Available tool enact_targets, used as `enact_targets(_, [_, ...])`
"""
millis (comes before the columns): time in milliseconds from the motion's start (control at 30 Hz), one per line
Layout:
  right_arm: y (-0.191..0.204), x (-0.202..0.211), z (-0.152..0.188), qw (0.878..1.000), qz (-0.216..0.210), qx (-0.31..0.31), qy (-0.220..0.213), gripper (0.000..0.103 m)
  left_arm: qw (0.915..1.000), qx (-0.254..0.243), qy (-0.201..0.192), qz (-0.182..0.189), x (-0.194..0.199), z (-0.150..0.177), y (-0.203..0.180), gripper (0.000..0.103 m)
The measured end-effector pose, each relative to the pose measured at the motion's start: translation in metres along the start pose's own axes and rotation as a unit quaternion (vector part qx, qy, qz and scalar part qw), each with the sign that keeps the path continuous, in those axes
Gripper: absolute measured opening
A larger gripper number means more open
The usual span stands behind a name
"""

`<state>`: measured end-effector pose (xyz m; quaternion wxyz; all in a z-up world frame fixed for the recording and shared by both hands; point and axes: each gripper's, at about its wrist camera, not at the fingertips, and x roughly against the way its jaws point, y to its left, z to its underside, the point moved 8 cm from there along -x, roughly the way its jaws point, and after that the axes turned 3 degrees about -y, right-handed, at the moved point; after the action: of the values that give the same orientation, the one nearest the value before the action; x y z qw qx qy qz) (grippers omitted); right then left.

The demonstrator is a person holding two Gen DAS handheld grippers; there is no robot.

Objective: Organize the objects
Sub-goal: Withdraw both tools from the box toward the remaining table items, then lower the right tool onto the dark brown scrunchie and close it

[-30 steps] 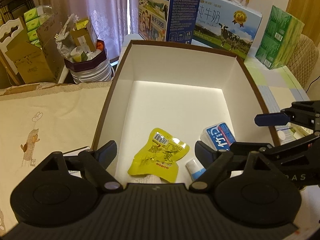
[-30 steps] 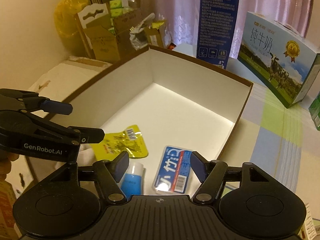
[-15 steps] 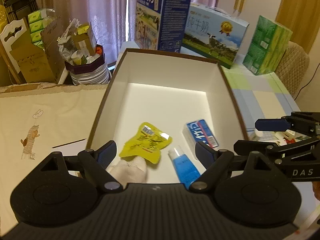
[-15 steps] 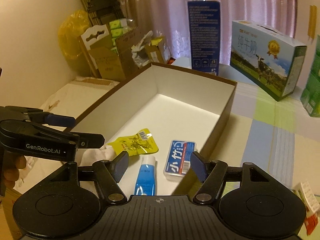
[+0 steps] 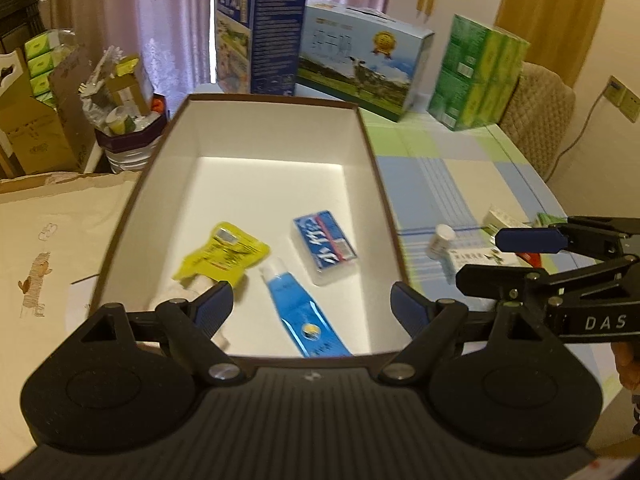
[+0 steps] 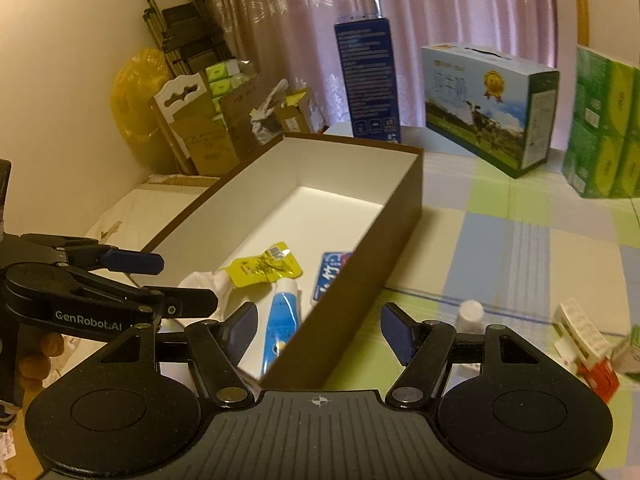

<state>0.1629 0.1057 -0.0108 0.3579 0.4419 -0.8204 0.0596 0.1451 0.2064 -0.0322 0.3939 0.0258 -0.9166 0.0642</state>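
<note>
Now both my left fingers [image 5: 312, 307] and right fingers [image 6: 318, 330] hang spread, empty, over the box [image 5: 370, 152] holding the blue tube [image 5: 302, 316].

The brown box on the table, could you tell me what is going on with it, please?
A person is sorting small items into the brown box with a handheld gripper in each hand. A yellow pouch, a blue tube, a blue-labelled case and something white already lie inside. The left gripper and right gripper are both empty, jaws open. A small white bottle and some cartons wait on the checked cloth.
</note>
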Motion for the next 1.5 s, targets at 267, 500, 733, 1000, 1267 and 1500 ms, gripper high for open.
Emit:
enact_targets(267, [-0.022,0.03,0.023,1.0,-0.003,-0.015,0.009,0.065,0.9998,-0.004,0.015,0.009,0.006,0.019,-0.036,0.083])
enact_targets(500, [-0.049,0.051,0.043,0.999,-0.004,-0.028,0.029,0.065,0.9995,-0.005,0.028,0.016,0.004,0.033,-0.069,0.083])
enact_targets(733, [-0.073,0.068,0.058,0.999,-0.007,-0.034,0.041,0.065,0.999,-0.006,0.04,0.02,-0.002,0.042,-0.1,0.083])
enact_targets(1000, [-0.109,0.081,0.073,0.998,0.008,-0.034,0.053,0.065,0.9981,-0.001,0.056,0.024,-0.019,0.049,-0.136,0.083])
enact_targets(1267, [-0.139,0.083,0.084,0.997,0.015,-0.036,0.066,0.065,0.9971,0.004,0.073,0.02,-0.041,0.055,-0.161,0.083])
enact_targets(1500, [-0.158,0.075,0.092,0.996,0.015,-0.03,0.08,0.065,0.9964,0.011,0.083,0.011,-0.055,0.059,-0.171,0.083])
